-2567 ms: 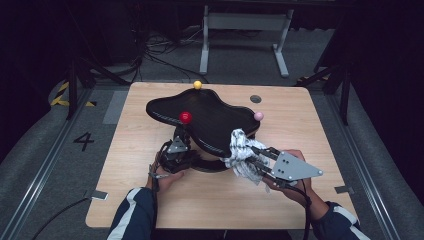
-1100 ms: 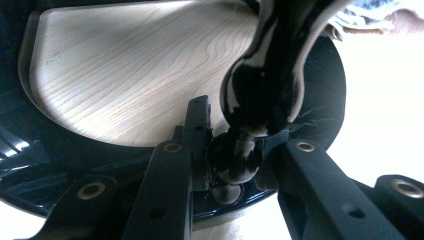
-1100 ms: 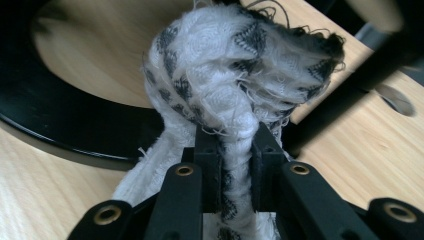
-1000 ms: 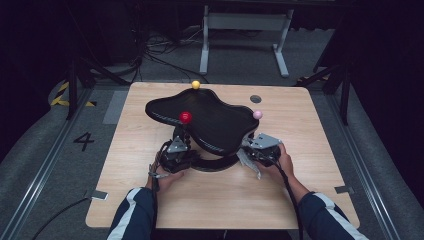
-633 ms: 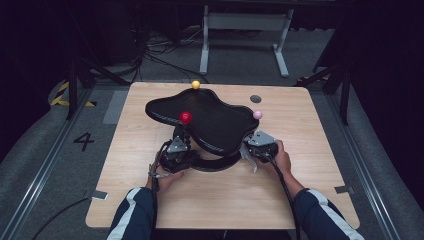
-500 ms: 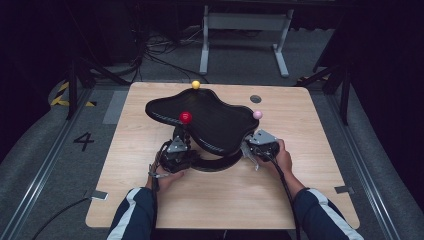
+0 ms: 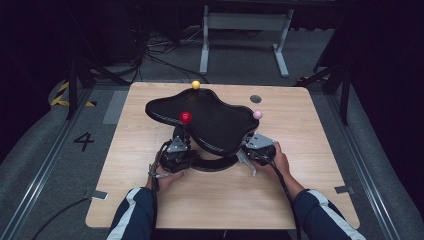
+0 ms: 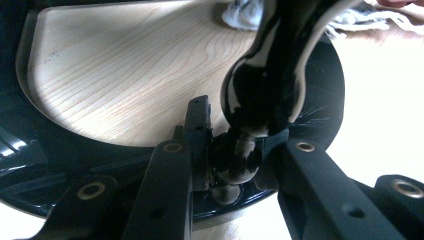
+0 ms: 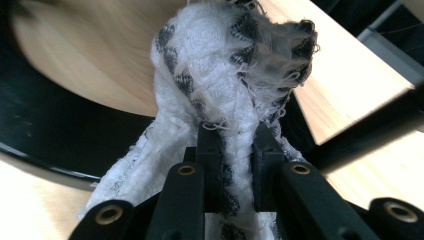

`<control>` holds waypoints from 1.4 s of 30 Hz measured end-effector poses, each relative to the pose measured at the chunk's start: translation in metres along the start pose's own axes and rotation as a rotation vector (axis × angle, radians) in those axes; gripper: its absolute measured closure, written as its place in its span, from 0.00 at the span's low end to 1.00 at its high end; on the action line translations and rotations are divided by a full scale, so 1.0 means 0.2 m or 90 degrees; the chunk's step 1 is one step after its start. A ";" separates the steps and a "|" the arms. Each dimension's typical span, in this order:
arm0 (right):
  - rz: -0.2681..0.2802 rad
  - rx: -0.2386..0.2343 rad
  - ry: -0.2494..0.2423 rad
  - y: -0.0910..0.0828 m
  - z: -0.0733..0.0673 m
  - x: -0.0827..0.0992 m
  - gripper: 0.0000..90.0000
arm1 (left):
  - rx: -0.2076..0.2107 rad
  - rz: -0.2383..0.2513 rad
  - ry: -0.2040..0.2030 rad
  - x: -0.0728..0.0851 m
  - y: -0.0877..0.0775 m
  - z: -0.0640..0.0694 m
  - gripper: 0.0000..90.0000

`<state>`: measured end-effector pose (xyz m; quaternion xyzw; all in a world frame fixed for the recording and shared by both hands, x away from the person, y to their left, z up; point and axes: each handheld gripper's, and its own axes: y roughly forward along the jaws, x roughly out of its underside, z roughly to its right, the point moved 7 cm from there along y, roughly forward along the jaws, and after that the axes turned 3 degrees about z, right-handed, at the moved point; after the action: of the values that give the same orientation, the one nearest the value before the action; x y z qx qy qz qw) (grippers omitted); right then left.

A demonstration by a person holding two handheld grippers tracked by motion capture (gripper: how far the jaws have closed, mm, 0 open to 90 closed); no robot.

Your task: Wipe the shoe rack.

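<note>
Left gripper (image 8: 235,165) clamps the stand's black post (image 8: 265,85); at its three o'clock, right gripper (image 9: 235,165) pinches a white cloth (image 9: 225,75).

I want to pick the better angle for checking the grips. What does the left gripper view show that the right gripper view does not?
Left gripper view: the left gripper clamped on the glossy black stem rising from the stand's base ring.

Right gripper view: the right gripper pinching the white cloth with dark patches, its weave and frayed threads close up.

Both: the wooden table and curved black parts of the stand; the cloth also shows small at the left gripper view's top edge.
</note>
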<state>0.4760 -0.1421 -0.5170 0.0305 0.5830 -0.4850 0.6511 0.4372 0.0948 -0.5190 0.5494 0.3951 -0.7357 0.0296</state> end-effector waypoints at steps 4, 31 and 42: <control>0.007 -0.013 -0.011 0.00 -0.06 -0.02 0.88 | 0.002 0.000 0.001 0.00 0.00 0.00 0.82; 0.006 0.021 0.052 -0.01 0.11 0.07 0.88 | 0.026 -0.003 -0.037 0.00 0.01 -0.01 0.79; 0.021 -0.020 0.055 -0.03 0.06 0.06 0.88 | 0.024 -0.004 -0.037 0.00 0.01 0.00 0.78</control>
<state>0.4792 -0.1603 -0.5188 0.0506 0.6175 -0.4635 0.6335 0.4386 0.0944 -0.5200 0.5271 0.3821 -0.7585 0.0282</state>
